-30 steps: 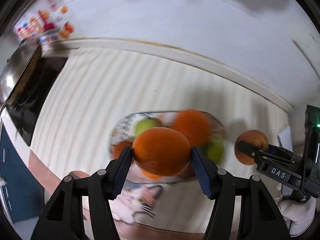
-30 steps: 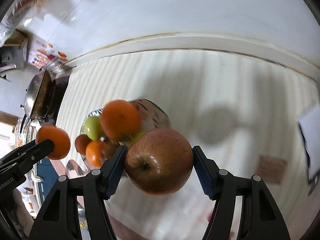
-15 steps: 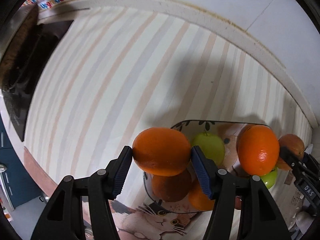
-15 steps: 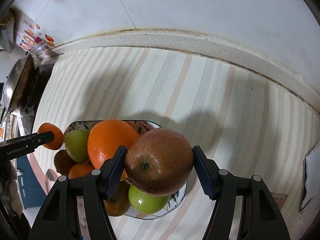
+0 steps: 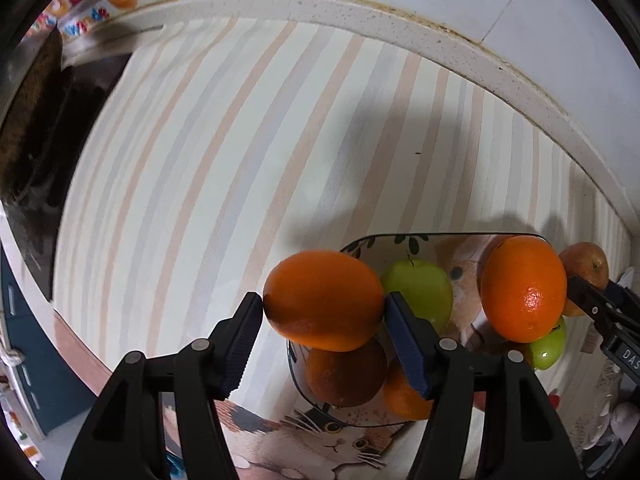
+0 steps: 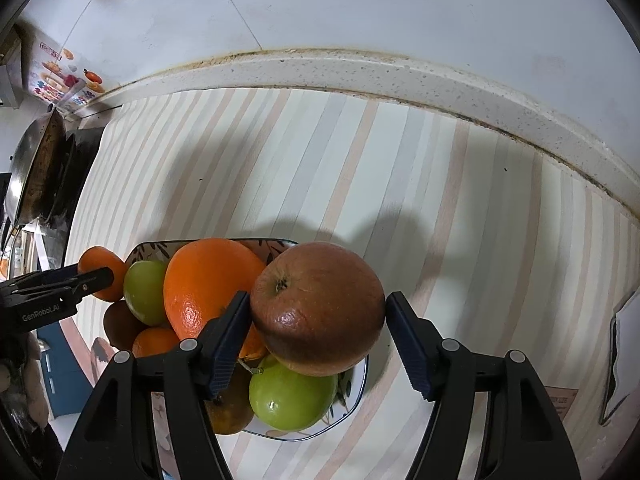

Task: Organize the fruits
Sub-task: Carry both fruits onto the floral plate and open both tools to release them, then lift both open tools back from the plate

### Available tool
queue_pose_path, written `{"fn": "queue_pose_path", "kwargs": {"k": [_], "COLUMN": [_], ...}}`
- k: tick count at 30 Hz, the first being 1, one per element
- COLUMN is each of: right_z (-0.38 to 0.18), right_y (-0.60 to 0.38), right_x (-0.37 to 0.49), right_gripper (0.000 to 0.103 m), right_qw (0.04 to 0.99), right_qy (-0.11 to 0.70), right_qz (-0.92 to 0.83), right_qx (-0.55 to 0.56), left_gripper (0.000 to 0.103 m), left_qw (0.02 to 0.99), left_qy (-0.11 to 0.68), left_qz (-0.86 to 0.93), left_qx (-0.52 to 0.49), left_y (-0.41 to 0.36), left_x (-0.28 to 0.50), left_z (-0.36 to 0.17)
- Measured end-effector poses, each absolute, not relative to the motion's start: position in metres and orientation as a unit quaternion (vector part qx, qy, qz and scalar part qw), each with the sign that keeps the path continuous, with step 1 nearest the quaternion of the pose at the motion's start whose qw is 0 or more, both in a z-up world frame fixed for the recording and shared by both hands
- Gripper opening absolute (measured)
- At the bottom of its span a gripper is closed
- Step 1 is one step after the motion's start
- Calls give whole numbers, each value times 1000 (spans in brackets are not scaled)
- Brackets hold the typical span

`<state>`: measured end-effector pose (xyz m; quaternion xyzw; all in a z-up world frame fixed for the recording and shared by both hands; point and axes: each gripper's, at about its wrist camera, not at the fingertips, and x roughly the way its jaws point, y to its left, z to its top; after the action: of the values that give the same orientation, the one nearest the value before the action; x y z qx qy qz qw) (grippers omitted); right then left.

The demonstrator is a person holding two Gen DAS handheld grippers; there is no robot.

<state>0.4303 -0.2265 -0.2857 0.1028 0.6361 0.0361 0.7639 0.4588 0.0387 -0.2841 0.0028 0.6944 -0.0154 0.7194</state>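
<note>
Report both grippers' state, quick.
Left gripper: shut on the orange.
Right gripper: shut on the red apple.

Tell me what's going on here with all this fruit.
A person is sorting fruit with two handheld tongs. The left tongs are shut on an orange, held over the left edge of the bowl. The right tongs grip a red apple above the bowl's right side. Green apples and more oranges sit piled in the bowl on the striped counter.
</note>
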Motion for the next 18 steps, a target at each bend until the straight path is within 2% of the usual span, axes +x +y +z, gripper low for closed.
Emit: {"fn": "queue_pose_path", "kwargs": {"k": [5, 7, 14, 18], "right_z": [-284, -283, -272, -261], "right_y": [-226, -226, -222, -217], "right_x": [432, 432, 427, 419], "right_gripper": [79, 89, 94, 94], "right_qw": [762, 761, 764, 770], "right_qy": [638, 638, 636, 630], "right_qz": [39, 44, 47, 44], "right_qx": [106, 109, 98, 87], "left_gripper": [62, 62, 62, 75], "left_qw": [711, 712, 721, 733], "left_qy": [703, 702, 692, 680], "left_qz": [-12, -10, -9, -6], "left_qx": [-12, -10, -19, -29], "left_y": [41, 41, 42, 50], "left_x": [459, 458, 453, 447], "left_z": [-285, -284, -272, -256]}}
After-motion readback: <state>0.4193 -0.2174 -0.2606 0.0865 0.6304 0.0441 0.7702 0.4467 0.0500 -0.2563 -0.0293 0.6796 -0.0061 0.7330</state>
